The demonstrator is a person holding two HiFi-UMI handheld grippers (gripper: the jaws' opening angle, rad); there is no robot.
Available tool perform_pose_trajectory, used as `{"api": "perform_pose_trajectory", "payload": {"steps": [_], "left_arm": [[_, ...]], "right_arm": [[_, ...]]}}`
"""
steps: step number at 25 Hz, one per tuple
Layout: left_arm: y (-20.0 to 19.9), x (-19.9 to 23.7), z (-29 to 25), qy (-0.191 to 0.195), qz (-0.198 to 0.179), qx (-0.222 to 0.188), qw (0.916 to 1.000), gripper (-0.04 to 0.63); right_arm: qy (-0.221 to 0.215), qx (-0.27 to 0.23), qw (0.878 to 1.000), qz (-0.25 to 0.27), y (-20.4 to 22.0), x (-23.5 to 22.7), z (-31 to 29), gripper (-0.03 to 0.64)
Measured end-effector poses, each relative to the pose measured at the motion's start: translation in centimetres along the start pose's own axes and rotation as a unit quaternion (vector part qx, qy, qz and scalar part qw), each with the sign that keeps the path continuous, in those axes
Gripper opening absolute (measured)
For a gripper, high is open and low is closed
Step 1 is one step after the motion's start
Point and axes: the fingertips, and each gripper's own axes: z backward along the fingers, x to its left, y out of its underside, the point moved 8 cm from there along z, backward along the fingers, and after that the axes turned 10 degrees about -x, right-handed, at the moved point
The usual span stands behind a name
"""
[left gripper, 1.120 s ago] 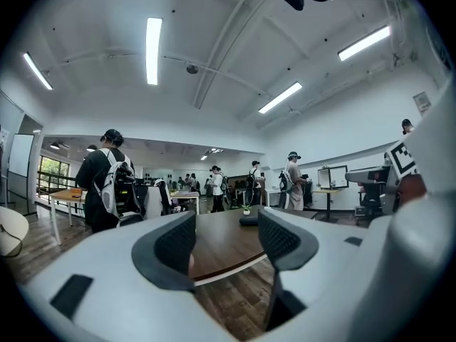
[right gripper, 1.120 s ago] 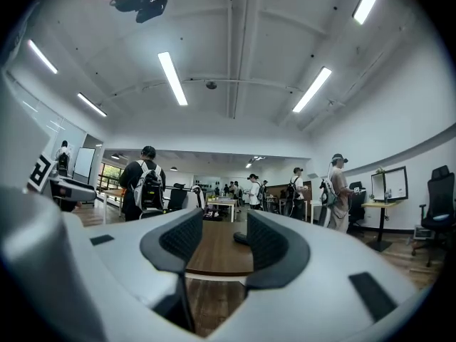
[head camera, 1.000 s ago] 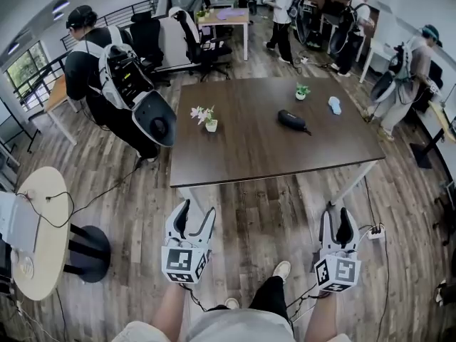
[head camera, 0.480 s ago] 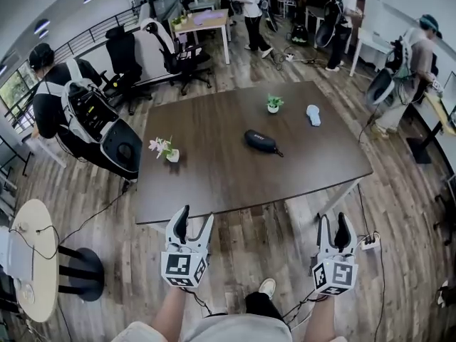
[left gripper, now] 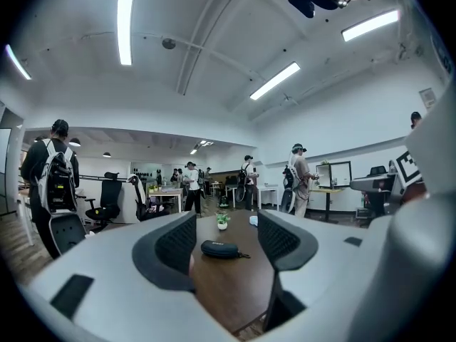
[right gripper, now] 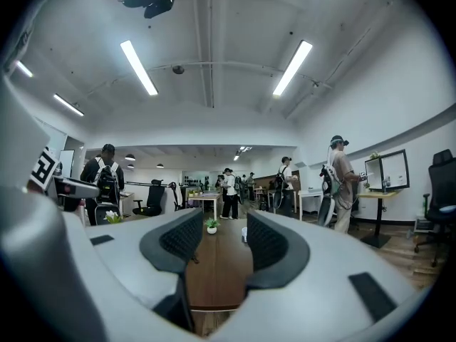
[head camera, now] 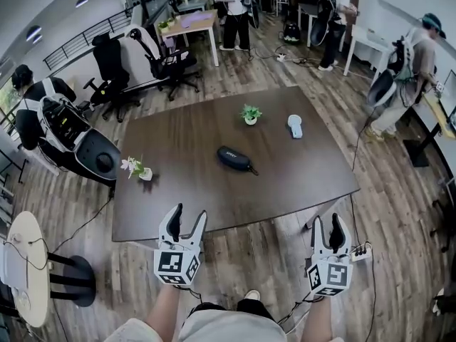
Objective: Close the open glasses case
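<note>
Head view looks steeply down on a plank wooden floor (head camera: pixel 399 212) that fills most of the frame. A dark brown table (head camera: pixel 192 191) takes up the centre. Several people with backpack rigs stand around the edges: one at the left edge (head camera: pixel 43 116), one at the upper right (head camera: pixel 410 63), and more along the top. Black office chairs (head camera: pixel 160 59) stand at the upper left, and a pale round table (head camera: pixel 28 262) sits at the lower left.

Below the table's near edge, the left gripper (head camera: pixel 189 216) is at lower centre-left and the right gripper (head camera: pixel 329 223) at lower right. Each gripper's own view shows its padded jaws spread apart with only air between them.

The glasses case (head camera: pixel 234 158) is a dark oval lying near the middle of the table, well apart from both claws. In the left gripper view it shows far off through the gap between the jaws. Whether its lid is up cannot be made out.

A small green plant (head camera: pixel 249 114) stands above the case. A flower pot (head camera: pixel 137 169) stands near the table's left edge, and a pale little object (head camera: pixel 295 125) lies toward its right.
</note>
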Motion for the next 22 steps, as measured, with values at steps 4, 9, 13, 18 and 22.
{"api": "perform_pose_trajectory", "payload": {"steps": [4,9,13,18,22], "left_arm": [[0.0,-0.8,-2.0,-0.009,0.004,-0.001,0.9999,0.272],[1.2,-0.5,-4.5,-0.019,0.007,0.001,0.9998,0.27],[2.1,0.8,-7.5,-0.024,0.011,-0.01,0.9996,0.27],[2.6,4.2,-11.7,-0.04,-0.002,-0.024,0.9989,0.268],[2.3,7.8,-14.9,-0.064,0.004,-0.035,0.9973,0.268]], "right_arm": [[-0.004,0.003,1.0,-0.007,0.6,-1.8,-1.7,0.196],[-0.021,0.007,1.0,-0.008,1.9,-2.3,-5.0,0.196],[-0.033,0.001,0.999,0.002,2.6,-2.2,-9.0,0.196],[-0.054,-0.002,0.998,0.021,2.6,-1.5,-15.8,0.196],[-0.071,-0.014,0.997,0.03,2.2,-0.4,-22.6,0.196]]}}
